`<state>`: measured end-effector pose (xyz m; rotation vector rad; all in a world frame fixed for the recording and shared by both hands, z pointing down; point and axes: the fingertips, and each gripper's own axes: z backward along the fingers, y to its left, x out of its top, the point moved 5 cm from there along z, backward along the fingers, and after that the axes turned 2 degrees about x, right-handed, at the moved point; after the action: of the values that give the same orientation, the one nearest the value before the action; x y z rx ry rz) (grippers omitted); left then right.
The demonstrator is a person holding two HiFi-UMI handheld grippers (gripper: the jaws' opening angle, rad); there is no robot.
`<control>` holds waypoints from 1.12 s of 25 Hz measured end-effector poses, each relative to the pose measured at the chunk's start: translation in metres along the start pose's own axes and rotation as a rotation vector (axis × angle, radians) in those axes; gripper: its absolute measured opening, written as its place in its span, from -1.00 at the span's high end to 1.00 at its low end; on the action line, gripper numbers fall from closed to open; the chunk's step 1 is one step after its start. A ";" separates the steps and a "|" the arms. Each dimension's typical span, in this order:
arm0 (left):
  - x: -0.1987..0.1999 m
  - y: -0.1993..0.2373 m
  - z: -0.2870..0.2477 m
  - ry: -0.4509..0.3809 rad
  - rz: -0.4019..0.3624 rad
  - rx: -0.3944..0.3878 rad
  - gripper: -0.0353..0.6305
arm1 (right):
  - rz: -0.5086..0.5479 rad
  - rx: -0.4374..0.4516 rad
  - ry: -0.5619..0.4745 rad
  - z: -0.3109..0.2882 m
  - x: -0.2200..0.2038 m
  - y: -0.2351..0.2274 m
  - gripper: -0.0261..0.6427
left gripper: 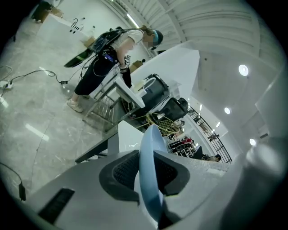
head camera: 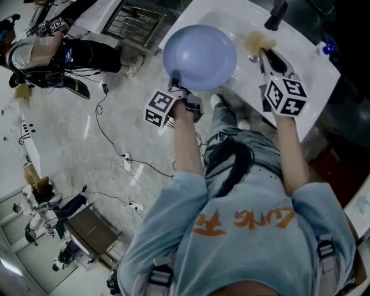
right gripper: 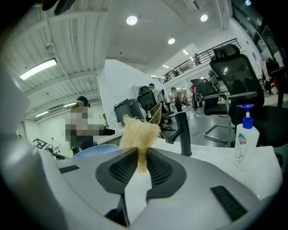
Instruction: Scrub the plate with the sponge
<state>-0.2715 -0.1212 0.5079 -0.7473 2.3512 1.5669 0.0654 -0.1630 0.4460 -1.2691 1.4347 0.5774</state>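
Blue plate (head camera: 199, 55) is held over the white basin (head camera: 306, 87), broad face toward the head view, near rim clamped by left gripper (head camera: 177, 80). Right gripper (head camera: 265, 53) pinches tan sponge (head camera: 258, 41) just beside the plate. Black faucet (head camera: 276, 14) stands beyond, soap bottle (head camera: 325, 49) rightward.

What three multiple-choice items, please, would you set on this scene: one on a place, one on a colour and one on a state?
1. Where is the sponge?
A. in the right claw
B. on the floor
C. in a bucket

2. What colour is the plate?
A. red
B. blue
C. green

3. The left claw is:
A. open and empty
B. shut on the plate
C. shut on a cup

Answers:
1 A: its fibres are pinched between that claw's jaws.
2 B: it shows pale blue in the head view.
3 B: the rim is clamped between the jaws.
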 end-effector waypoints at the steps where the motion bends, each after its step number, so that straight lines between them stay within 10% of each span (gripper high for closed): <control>1: 0.005 0.002 -0.004 -0.001 0.007 0.003 0.73 | 0.003 0.001 0.007 -0.007 0.001 0.002 0.74; 28: 0.087 0.062 -0.130 0.049 0.091 0.086 0.73 | 0.061 0.027 0.184 -0.169 -0.028 0.050 0.74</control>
<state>-0.3653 -0.2453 0.5717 -0.6758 2.5032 1.4874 -0.0501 -0.2837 0.5077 -1.2876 1.6326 0.4901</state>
